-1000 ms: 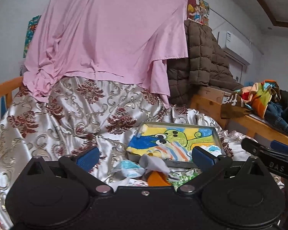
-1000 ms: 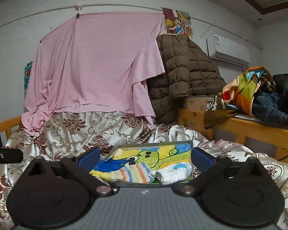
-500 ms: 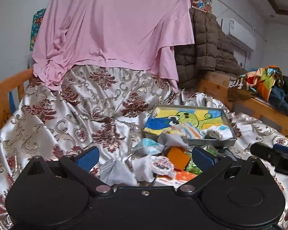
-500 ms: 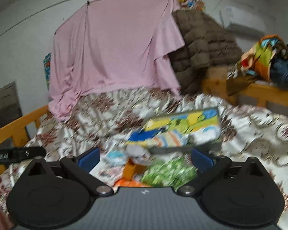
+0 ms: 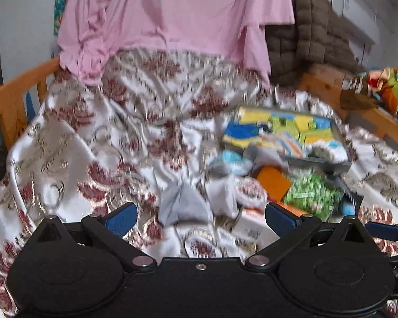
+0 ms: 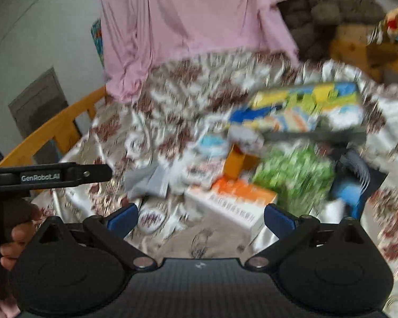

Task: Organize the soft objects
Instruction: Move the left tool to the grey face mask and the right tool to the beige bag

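A pile of small soft items lies on the patterned bedspread point(image 5: 98, 143): a grey folded cloth point(image 5: 183, 206), a white and blue sock point(image 5: 229, 161), a patterned white cloth point(image 5: 248, 190) and a green patterned bag point(image 5: 313, 196). Behind it a grey tray point(image 5: 318, 163) with a cartoon lining holds a striped cloth point(image 5: 284, 143) and white socks point(image 5: 329, 149). My left gripper point(image 5: 199, 218) is open and empty, above the grey cloth. My right gripper point(image 6: 200, 218) is open and empty, above a white and orange box point(image 6: 233, 201). Both views are blurred.
An orange box point(image 5: 274, 182) stands in the pile. A pink sheet point(image 5: 172, 18) and a brown quilted coat point(image 5: 307, 34) hang at the back. A wooden bed rail point(image 5: 16, 92) runs on the left. Clothes point(image 5: 387, 87) lie on a wooden ledge at the right.
Both grippers have tilted down and drawn back, so the pile of soft items now shows in front of the tray. The right view has swung left. Both stay open.
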Available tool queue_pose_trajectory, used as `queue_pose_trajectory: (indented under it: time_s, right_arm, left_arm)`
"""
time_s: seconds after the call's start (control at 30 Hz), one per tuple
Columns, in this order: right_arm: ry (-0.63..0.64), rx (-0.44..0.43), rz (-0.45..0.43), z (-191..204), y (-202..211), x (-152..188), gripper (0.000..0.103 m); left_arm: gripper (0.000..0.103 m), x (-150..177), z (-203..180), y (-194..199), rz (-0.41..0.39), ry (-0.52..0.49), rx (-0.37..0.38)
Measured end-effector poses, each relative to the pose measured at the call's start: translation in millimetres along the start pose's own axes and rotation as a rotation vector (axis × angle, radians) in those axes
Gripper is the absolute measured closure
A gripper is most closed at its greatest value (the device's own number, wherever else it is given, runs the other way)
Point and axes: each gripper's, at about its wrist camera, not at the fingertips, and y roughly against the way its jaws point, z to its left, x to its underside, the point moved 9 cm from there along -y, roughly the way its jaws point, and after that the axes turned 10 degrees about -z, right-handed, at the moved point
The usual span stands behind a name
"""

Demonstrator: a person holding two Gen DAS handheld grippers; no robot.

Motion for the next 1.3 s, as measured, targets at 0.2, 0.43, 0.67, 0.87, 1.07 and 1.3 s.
queue_pose_trajectory:
  time_s: [0.2, 0.43, 0.67, 0.87, 1.07, 1.3]
  right_arm:
    - [0.002, -0.025, 0.075, 7, -11, 14, 0.0]
    - [-0.085, -0.058, 0.15, 11, -20, 24, 0.0]
    - [-0.168, -0.059, 0.232, 7, -35, 39, 0.0]
    - [-0.195, -0.05, 0.266, 3, -46, 47, 0.0]
    - [-0.224, -0.033, 0.289, -1, -58, 53, 0.0]
    - [-0.274, -0.018, 0.29, -8, -69, 57, 0.0]
  left_arm:
    - [0.001, 11, -3, -10, 0.051, -0.033, -0.014]
    - [0.001, 17, -2, -18, 0.108, -0.015, -0.014]
    - [0.001, 17, 8, -31, 0.146, 0.015, -0.038]
    - [0.001, 20, 14, -51, 0.209, 0.065, -0.029]
    - [0.001, 25, 19, -83, 0.295, 0.059, -0.015]
    - [0.001, 24, 21, -114, 0.335, -0.035, 0.014]
